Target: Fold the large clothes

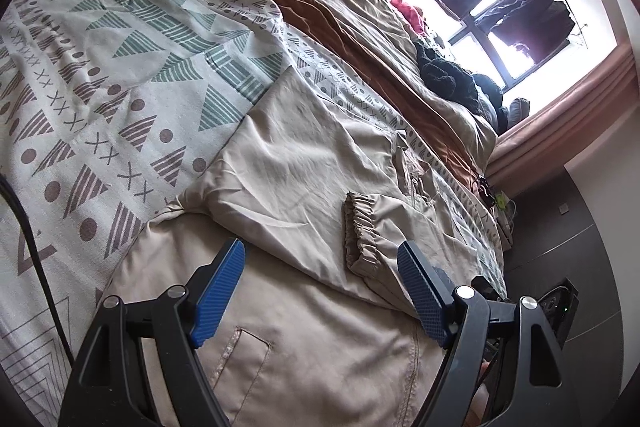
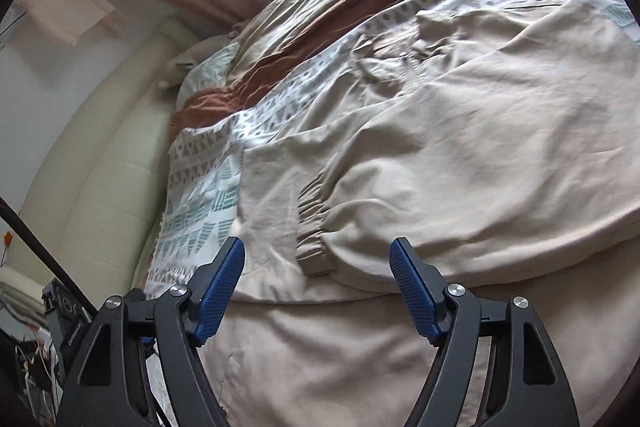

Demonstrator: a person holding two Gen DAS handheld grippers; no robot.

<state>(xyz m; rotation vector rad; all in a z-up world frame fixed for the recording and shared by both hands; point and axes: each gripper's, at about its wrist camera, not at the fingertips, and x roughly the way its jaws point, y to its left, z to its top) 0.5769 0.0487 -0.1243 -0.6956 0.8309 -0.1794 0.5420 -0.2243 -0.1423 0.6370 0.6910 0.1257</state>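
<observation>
The left gripper (image 1: 320,293) holds its blue-padded fingers (image 1: 218,293) wide apart above a beige fabric jacket (image 1: 288,171); its elastic-gathered cuff (image 1: 360,231) lies just ahead between them.

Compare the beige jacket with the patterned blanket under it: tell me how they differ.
The beige jacket is plain, while the patterned blanket carries triangles, dots and crosses. The jacket is rumpled, with an elastic cuff folded onto its body; the blanket lies flatter. The jacket rests on top; the blanket is spread beneath. Both lie on the bed.
</observation>
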